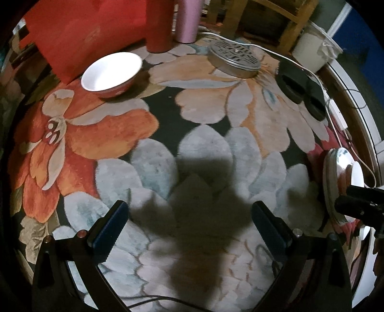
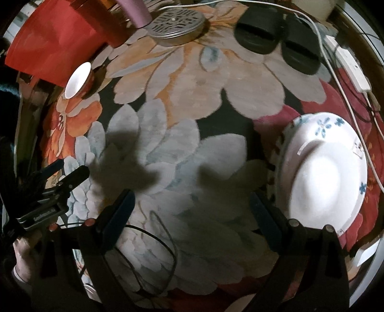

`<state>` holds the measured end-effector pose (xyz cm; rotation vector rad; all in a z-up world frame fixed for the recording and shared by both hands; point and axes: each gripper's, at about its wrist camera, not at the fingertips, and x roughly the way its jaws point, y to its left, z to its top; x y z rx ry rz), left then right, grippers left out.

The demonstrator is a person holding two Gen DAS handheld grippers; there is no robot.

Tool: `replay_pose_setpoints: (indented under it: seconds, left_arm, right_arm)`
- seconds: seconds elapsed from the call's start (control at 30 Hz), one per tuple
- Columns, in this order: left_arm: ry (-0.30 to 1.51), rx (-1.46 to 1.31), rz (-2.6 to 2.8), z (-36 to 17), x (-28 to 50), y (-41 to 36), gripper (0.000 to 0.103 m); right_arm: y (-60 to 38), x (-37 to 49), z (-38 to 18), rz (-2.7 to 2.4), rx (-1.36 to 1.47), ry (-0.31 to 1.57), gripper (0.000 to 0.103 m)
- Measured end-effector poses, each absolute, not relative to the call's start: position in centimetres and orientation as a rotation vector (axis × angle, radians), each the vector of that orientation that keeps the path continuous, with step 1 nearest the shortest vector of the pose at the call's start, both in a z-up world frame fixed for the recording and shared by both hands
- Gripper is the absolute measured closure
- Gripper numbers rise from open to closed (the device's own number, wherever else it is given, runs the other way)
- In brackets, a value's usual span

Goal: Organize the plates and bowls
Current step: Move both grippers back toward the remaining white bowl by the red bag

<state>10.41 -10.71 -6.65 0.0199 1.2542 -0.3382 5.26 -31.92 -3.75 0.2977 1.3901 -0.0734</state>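
Observation:
A bowl (image 1: 111, 72), white inside and red outside, stands on the flowered rug at the far left; it also shows in the right wrist view (image 2: 78, 80). A stack of white plates with blue flowers (image 2: 324, 172) lies on the rug at the right, with a small white dish on top; it shows at the right edge of the left wrist view (image 1: 340, 177). My left gripper (image 1: 189, 216) is open and empty above the rug's middle. My right gripper (image 2: 192, 204) is open and empty, its right finger just left of the plate stack.
A red box (image 1: 79, 33), a red cylinder (image 1: 159, 24) and a pink bottle (image 1: 188, 19) stand at the back. A round metal tin (image 1: 234, 58) and black slippers (image 1: 300, 86) lie on the rug. White cables and a power strip (image 2: 350, 64) run along the right.

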Motion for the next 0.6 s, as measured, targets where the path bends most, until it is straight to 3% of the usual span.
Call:
replay_pose_setpoints:
  seconds: [0.6]
  left_arm:
    - [1.258,-0.088,-0.225,-9.1,12.4,-3.2,0.001]
  right_arm:
    - [-25.3,10.2,-5.7,0.014,0.231,1.421,0.006]
